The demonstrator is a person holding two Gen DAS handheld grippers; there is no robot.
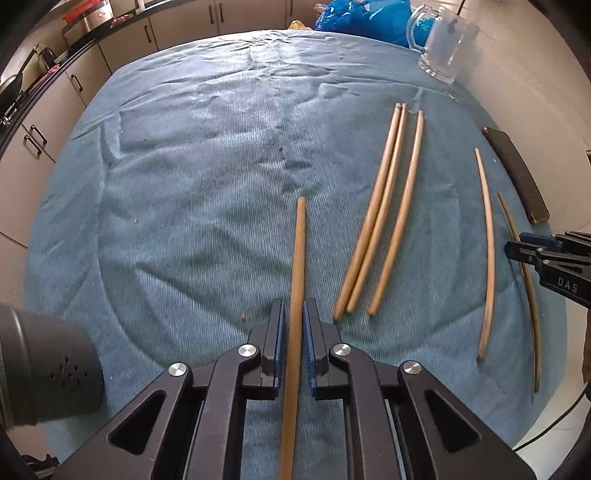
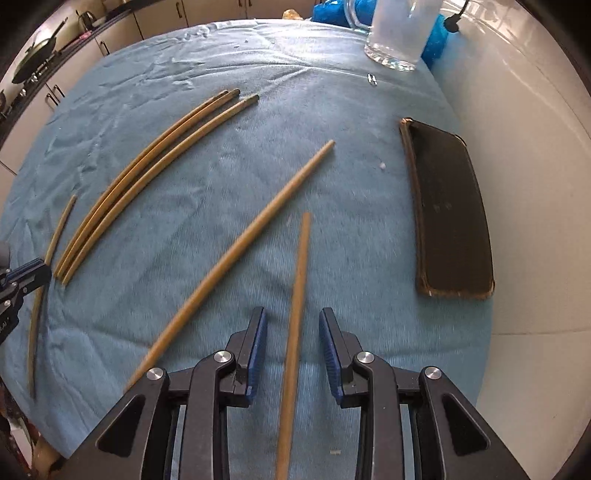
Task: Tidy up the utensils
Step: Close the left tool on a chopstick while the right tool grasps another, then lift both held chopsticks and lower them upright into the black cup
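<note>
Several wooden chopsticks lie on a blue cloth (image 1: pixel 184 184). My left gripper (image 1: pixel 293 304) is shut on one chopstick (image 1: pixel 298 251) that points away along its fingers. Right of it lie three chopsticks together (image 1: pixel 380 214), then a single pale one (image 1: pixel 488 251) and a darker one (image 1: pixel 530 302). My right gripper (image 2: pixel 292 312) stands open over that darker chopstick (image 2: pixel 300 280), which lies between the pads without touching them. The pale chopstick (image 2: pixel 251 236) lies slanted to its left, and the three grouped ones (image 2: pixel 147 177) lie further left. The left gripper (image 2: pixel 33 271) shows at the left edge.
A clear glass mug (image 1: pixel 447 48) stands at the far right corner beside a blue plastic bag (image 1: pixel 362 18). A dark flat case (image 2: pixel 450 210) lies near the table's right edge. A grey rounded object (image 1: pixel 44 365) sits at the near left. Kitchen cabinets (image 1: pixel 44 140) run behind.
</note>
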